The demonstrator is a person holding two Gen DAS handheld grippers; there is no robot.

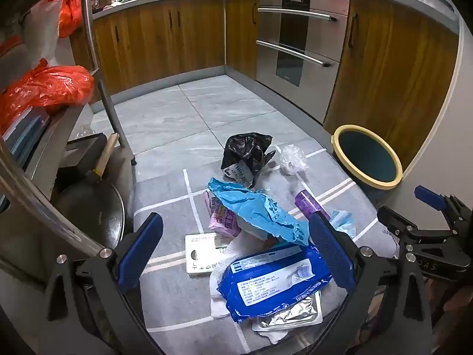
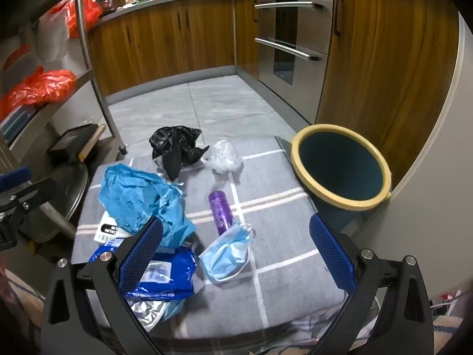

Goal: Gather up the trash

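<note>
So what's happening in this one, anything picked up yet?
Nothing yet. A person holds the left gripper and right gripper over a grey mat strewn with trash, jaws wide open and empty. On the mat lie a blue wipes pack, face mask, purple tube and black bag. The yellow-rimmed bin beside the mat looks empty.

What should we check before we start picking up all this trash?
1. Left gripper jaws wide open with nothing in them: ok.
2. Right gripper jaws wide open with nothing in them: ok.
3. Bin upright with its mouth uncovered: ok.
4. Bin has room: ok, no trash shows inside.
5. Face mask lies free on the mat, nothing on top of it: ok.
6. Blue wipes pack free to lift: not ok, the crumpled blue bag overlaps its far end.
</note>
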